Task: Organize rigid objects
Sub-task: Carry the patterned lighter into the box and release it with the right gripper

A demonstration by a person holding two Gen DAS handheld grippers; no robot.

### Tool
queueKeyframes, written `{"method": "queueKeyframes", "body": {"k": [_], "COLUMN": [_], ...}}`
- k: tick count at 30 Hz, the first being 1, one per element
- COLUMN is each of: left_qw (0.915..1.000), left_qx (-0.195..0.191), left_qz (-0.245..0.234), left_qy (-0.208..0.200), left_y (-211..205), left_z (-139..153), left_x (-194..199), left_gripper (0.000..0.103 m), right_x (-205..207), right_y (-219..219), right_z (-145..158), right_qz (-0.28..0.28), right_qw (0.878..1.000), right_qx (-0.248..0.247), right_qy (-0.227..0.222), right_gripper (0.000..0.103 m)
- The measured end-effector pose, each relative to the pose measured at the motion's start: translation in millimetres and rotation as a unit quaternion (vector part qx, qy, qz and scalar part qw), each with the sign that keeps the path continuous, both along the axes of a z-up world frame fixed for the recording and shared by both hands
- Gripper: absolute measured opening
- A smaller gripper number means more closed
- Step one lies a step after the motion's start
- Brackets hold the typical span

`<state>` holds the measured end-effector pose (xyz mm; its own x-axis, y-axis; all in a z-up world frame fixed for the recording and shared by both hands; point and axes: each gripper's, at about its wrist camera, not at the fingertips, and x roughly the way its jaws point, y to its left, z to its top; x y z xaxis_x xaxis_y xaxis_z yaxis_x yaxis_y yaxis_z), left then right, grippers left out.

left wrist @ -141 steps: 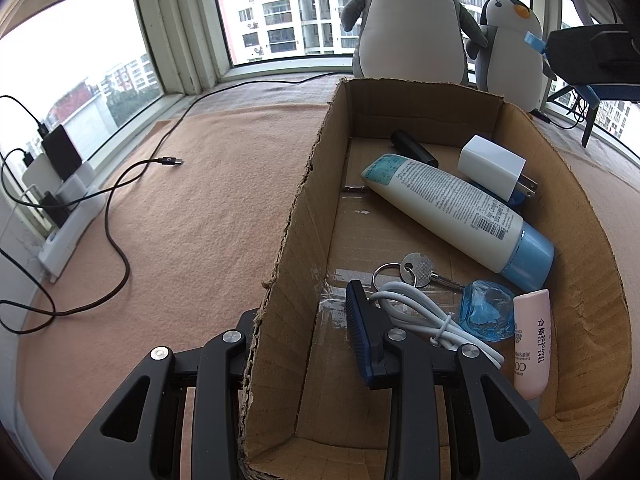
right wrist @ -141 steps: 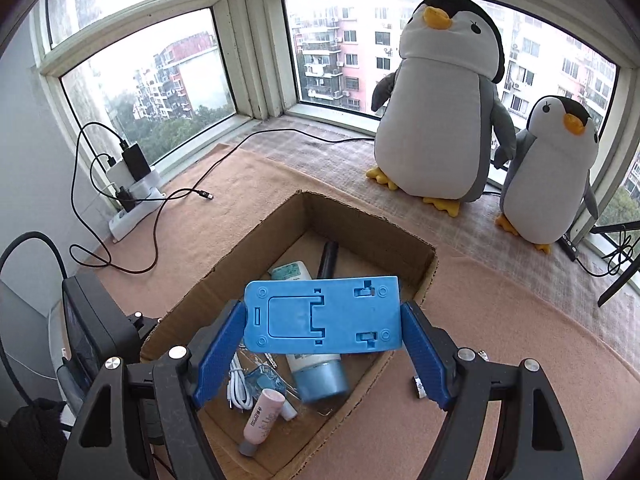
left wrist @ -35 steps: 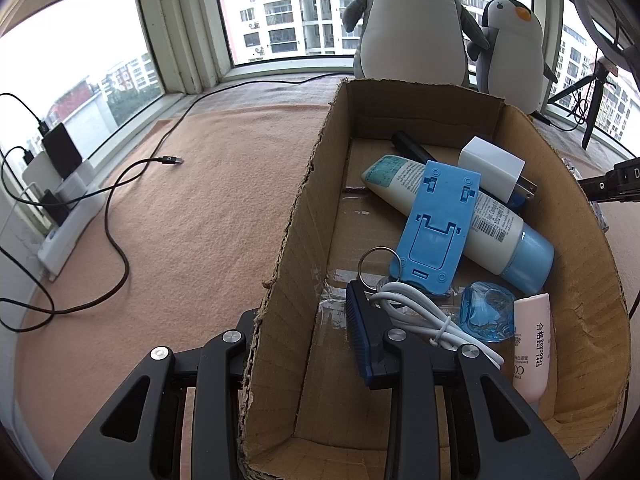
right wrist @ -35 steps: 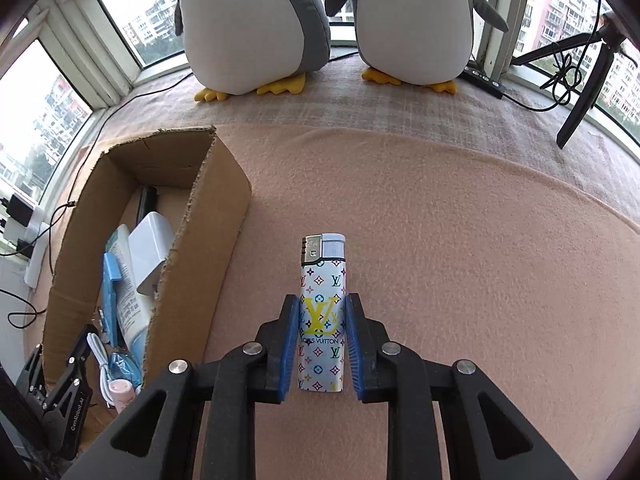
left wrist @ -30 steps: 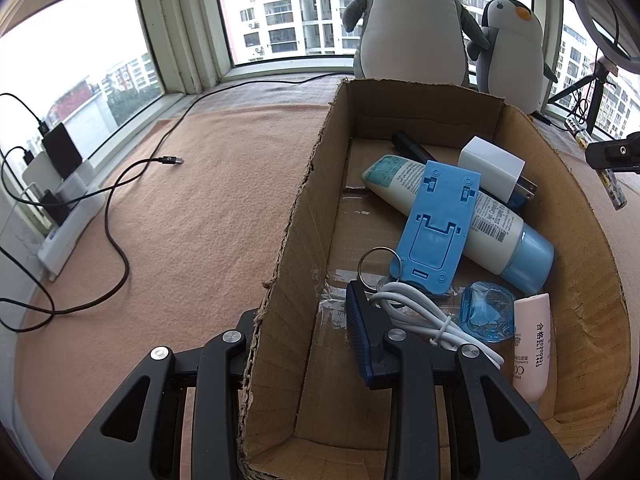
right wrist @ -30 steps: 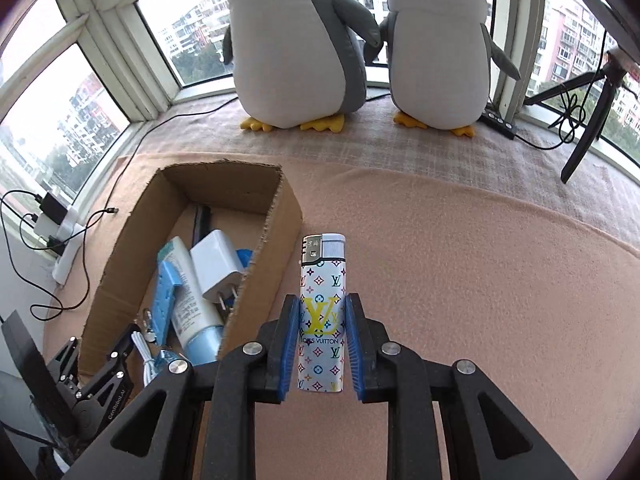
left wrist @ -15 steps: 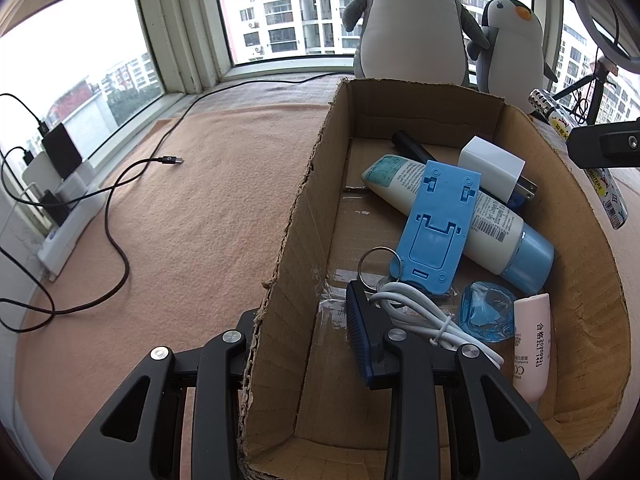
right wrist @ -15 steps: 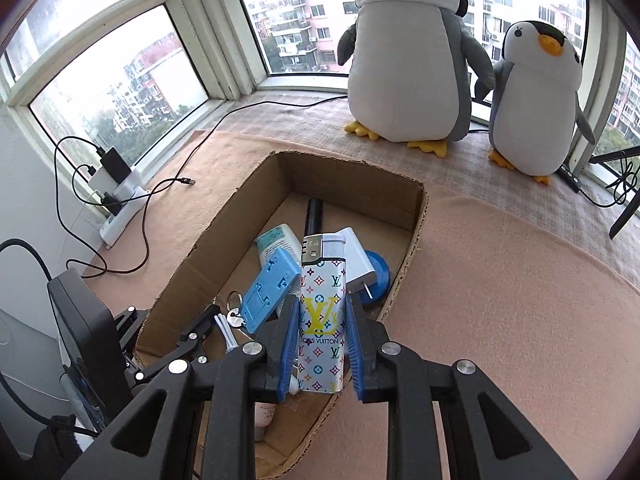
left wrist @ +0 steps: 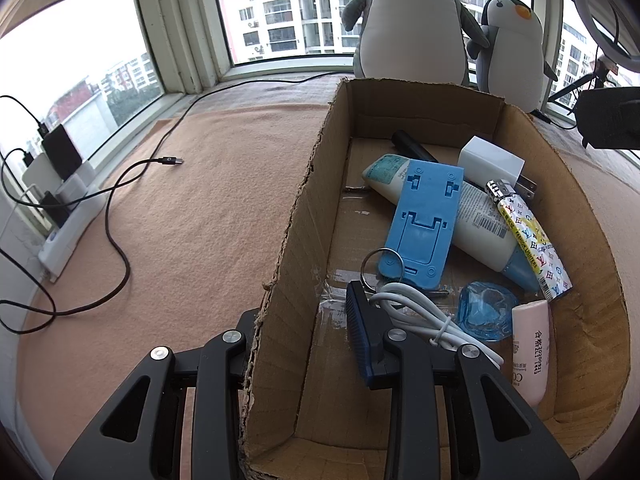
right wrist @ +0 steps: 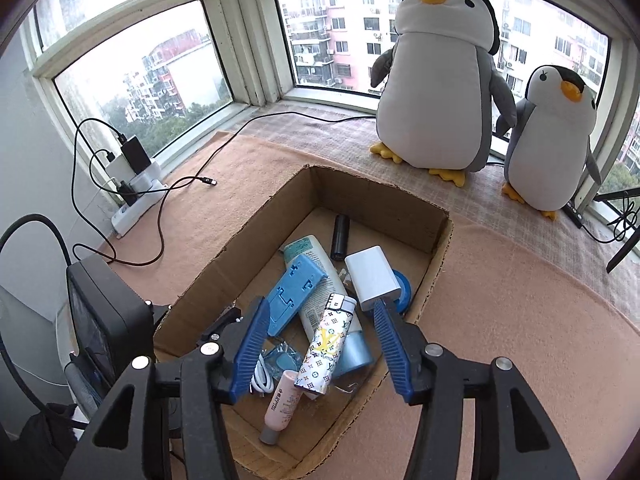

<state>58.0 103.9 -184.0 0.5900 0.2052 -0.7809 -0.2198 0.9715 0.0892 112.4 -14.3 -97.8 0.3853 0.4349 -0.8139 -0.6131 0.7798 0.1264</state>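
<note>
A table (right wrist: 520, 292) covered in a peach-coloured felt cloth (left wrist: 208, 216) carries everything. A cardboard box (right wrist: 436, 256) stands on it near the middle. At the box's 9 o'clock in the right wrist view, a black cable (right wrist: 160, 236) loops across the cloth, its loose plug end lying at about 10 o'clock. At 12 to 1 o'clock, on a checked strip along the window, stand a large plush penguin (right wrist: 436, 92) and, just beside it, a small plush penguin (right wrist: 552, 140). A tripod leg (right wrist: 624, 248) reaches down at 3 o'clock.

Bright overcast daylight from windows (right wrist: 312, 32); soft shadows, strong fisheye bending, dark vignetted corners.
</note>
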Motion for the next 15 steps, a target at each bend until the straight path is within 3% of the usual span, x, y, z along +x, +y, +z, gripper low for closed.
{"method": "queueKeyframes", "body": {"k": [8,15], "left_qw": [1.0,0.9997], "left_qx": [-0.003,0.001], "left_qz": [-0.002,-0.009], "left_qy": [0.004,-0.022], "left_y": [-2,-12], "left_z": [6,33], "left_x": [-2,-18], "left_gripper": [0.033,0.05], "right_x": [-6,-20], "right_y": [-8,-27], "right_z": [10,25], "right_qz": [-0.004,-0.015], "right_qw": [1.0,0.999], "right_qx": [0.003,0.008], "right_qy": [-0.009,-0.031], "right_gripper": [0.051,0.058]}}
